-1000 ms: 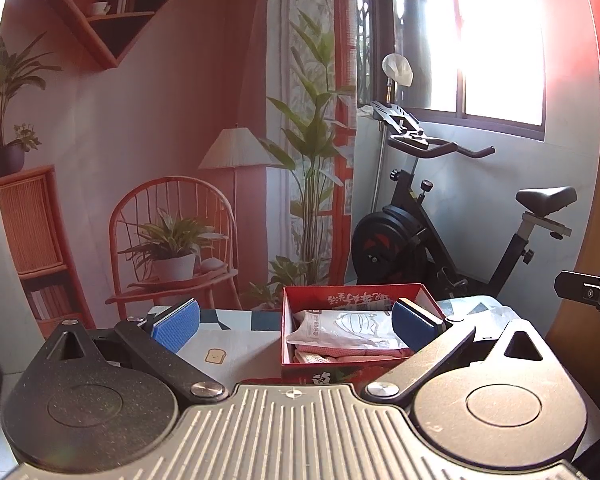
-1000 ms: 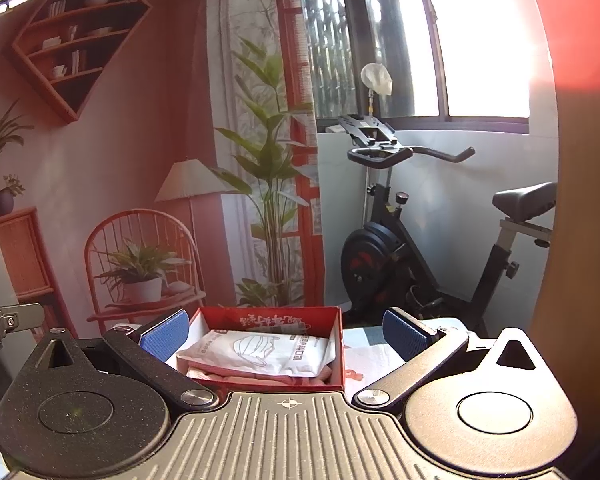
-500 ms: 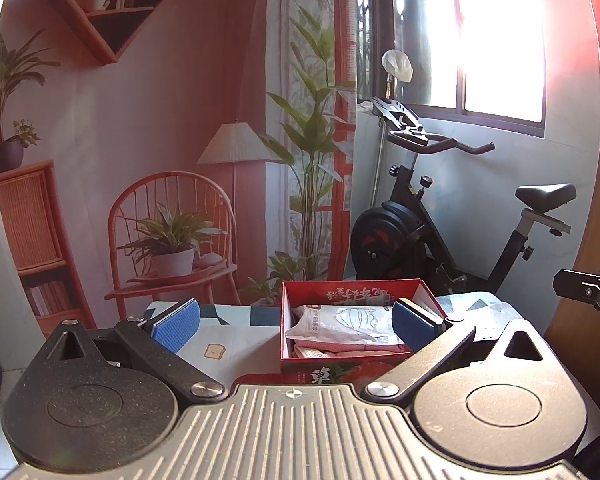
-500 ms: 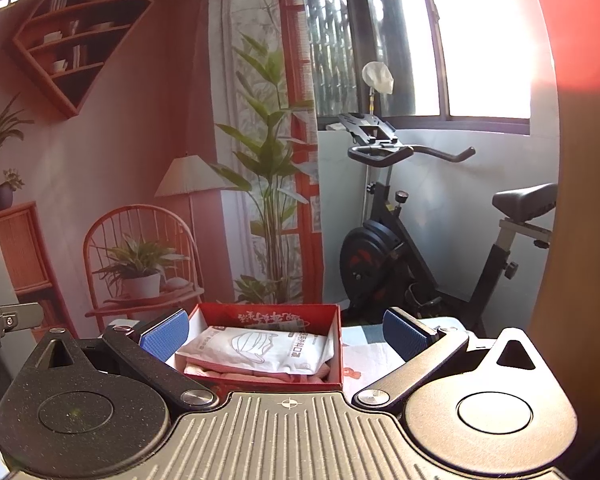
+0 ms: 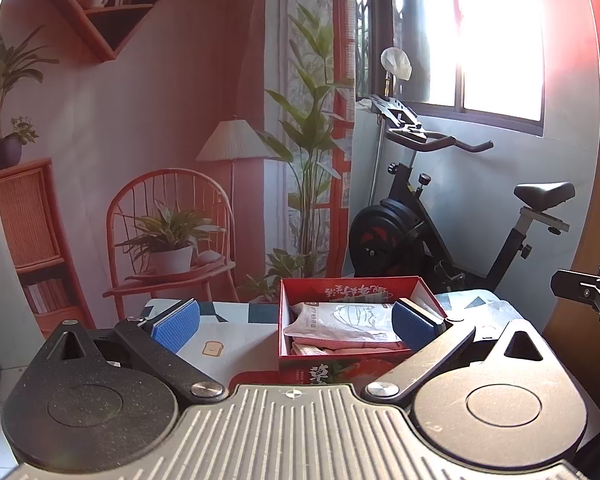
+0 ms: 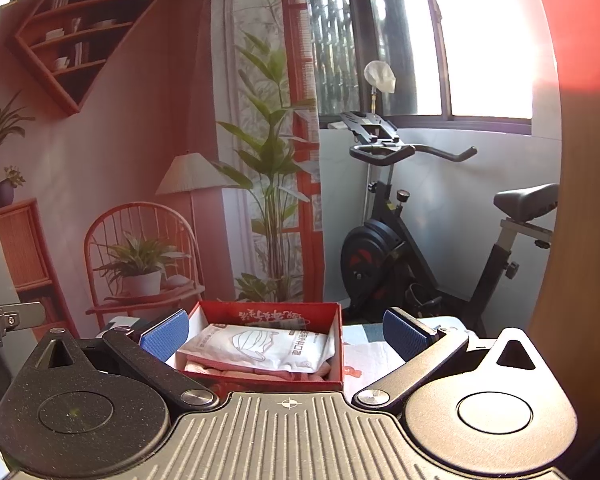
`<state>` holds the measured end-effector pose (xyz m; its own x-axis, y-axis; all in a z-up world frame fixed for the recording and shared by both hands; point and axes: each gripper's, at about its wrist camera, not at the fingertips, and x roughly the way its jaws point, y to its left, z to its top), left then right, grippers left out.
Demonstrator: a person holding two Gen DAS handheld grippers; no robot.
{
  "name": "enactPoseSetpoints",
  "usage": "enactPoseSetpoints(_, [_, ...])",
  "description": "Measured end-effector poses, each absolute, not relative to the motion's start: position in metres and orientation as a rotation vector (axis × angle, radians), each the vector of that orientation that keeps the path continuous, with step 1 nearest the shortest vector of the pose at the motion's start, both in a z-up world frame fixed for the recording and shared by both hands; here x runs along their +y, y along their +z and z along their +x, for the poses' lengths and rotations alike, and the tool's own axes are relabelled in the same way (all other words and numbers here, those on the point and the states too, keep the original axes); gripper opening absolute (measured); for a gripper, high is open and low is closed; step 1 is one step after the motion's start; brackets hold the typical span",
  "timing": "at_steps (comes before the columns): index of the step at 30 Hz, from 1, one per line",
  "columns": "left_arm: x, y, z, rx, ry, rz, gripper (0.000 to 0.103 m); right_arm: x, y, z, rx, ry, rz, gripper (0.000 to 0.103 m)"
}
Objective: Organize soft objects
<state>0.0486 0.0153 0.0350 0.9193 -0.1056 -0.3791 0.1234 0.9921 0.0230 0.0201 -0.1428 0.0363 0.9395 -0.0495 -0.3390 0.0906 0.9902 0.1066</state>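
A red cardboard box [image 5: 340, 290] [image 6: 268, 312] stands on a small table with a patterned cloth [image 5: 228, 320]. In it a white pack of face masks [image 5: 340, 322] [image 6: 260, 346] lies on top of a pink folded cloth [image 5: 324, 347] [image 6: 236, 368]. My left gripper [image 5: 296, 324] is open and empty, held in front of the box, its right pad over the box's right side. My right gripper [image 6: 286, 330] is open and empty, also in front of the box, with the box between its pads.
A white plastic bag [image 6: 370, 360] lies on the table right of the box. Behind the table stand an exercise bike [image 5: 432, 216] [image 6: 412, 240] and a printed room backdrop [image 5: 160, 140]. A wooden panel [image 6: 572, 240] rises at the right.
Both grippers have risen or tilted slightly, so the box sits a little lower in each view. Both stay open and empty. The box contents have not moved.
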Motion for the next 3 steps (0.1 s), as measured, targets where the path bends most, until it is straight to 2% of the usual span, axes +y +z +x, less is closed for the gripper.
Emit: enactPoseSetpoints(3, [0.0157,0.0341,0.0482,0.388,-0.118,0.043,0.103,-0.1426,0.0362,0.0200,0.343,-0.072,0.122,0.103])
